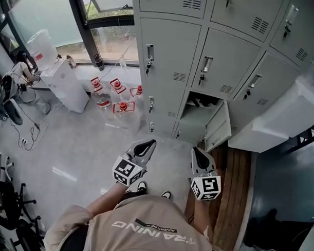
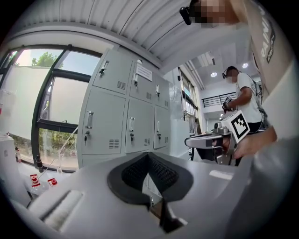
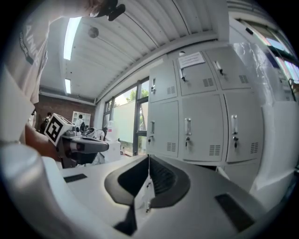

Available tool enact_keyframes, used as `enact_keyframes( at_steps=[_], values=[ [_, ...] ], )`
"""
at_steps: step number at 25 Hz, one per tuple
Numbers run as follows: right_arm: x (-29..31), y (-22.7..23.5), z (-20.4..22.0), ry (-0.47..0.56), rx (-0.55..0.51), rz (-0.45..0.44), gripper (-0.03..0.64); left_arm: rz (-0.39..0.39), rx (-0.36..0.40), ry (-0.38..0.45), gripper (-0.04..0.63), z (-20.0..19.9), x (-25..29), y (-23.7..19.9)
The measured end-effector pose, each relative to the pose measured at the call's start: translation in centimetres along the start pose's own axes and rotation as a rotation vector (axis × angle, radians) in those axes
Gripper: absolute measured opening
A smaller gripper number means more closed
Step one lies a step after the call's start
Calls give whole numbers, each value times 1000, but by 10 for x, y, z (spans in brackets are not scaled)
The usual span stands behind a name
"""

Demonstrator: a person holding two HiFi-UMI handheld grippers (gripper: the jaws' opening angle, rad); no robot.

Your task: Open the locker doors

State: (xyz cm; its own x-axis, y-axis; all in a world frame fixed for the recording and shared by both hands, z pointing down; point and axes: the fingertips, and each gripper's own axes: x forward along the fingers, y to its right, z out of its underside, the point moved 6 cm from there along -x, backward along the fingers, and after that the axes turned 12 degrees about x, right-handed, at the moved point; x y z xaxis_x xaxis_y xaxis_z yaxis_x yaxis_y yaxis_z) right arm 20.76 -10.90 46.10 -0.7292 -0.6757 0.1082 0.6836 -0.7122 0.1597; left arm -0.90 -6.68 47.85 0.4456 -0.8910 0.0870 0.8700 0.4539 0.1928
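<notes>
- Holding both grippers low before the torso, the person aims them toward 12 o'clock at the lockers (image 1: 200,62).
- Jaws of the left gripper (image 1: 147,144) are clenched together, empty.
- Jaws of the right gripper (image 1: 196,151) are clenched together too, empty.
- At 1 o'clock from the right gripper, one low locker door (image 1: 218,124) hangs open; neighbouring doors are closed.

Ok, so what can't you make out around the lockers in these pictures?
- Inside the open locker: head view, dark and mostly hidden by the steep angle.
- Top locker row: head view, cut off by the upper edge.
- Paper notice on an upper door: both gripper views, too small to read.
- Lower locker rows: gripper views, mostly behind the left tool and right tool.
</notes>
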Motion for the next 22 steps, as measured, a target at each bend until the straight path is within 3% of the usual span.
enact_keyframes(
  at_steps=[8, 11, 22],
  values=[
    [-12, -19, -54, 173, -154, 166, 12, -29, 20, 101, 6, -42, -5, -40],
    [-12, -21, -61, 178, -166, 163, 12, -34, 22, 112, 6, -51, -4, -47],
    [3, -23, -62, 163, -76, 96, 11, 57, 42, 94, 6, -54, 14, -44]
  ],
)
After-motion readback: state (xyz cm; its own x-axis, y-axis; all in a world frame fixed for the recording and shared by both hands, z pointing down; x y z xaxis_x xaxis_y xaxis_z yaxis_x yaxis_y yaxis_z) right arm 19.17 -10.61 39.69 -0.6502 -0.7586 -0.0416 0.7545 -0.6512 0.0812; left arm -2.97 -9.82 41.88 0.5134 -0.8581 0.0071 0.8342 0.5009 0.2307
